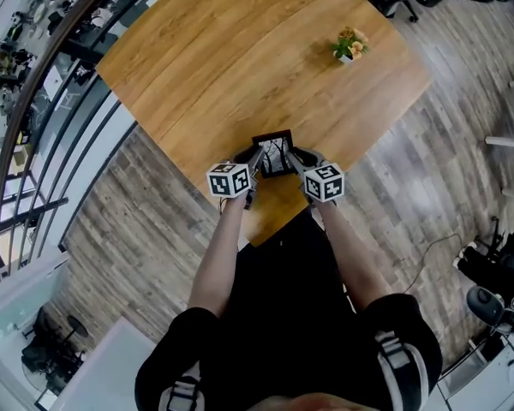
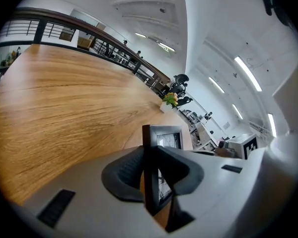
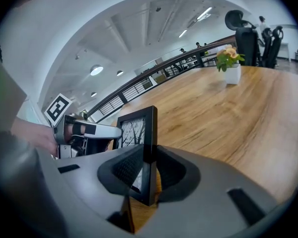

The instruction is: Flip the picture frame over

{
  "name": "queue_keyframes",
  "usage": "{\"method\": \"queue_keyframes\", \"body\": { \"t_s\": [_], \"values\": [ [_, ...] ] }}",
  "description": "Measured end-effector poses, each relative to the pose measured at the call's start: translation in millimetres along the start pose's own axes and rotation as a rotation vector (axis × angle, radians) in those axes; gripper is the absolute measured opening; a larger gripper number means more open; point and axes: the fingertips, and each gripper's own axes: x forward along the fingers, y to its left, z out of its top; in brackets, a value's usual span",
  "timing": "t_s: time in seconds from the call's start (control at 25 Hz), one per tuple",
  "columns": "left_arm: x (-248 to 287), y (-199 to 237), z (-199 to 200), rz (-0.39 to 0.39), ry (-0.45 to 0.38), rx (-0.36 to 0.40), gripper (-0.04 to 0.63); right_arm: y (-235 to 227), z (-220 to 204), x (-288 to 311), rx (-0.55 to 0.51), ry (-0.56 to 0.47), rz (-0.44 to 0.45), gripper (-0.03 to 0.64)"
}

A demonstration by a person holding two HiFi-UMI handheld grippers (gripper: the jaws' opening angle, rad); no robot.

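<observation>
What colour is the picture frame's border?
The picture frame is black; clearest in the right gripper view.

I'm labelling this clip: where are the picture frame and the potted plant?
picture frame (image 1: 274, 153): head view, on its printed picture.
potted plant (image 1: 349, 45): head view, on its blooms.

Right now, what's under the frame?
Bare table shows under the frame, clamped at its sides by the left gripper and right gripper. The gripper bodies cover most of its bottom edge, so contact with the wood can't be told.
</observation>
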Motion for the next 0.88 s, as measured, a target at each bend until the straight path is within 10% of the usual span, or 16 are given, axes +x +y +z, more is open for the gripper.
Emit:
{"method": "queue_keyframes", "body": {
  "t_s": [0.88],
  "values": [
    [25,37,2,0.078,0.013,0.011,0.118,-15,0,35,0.012,0.038,-0.033,0.091]
  ]
}}
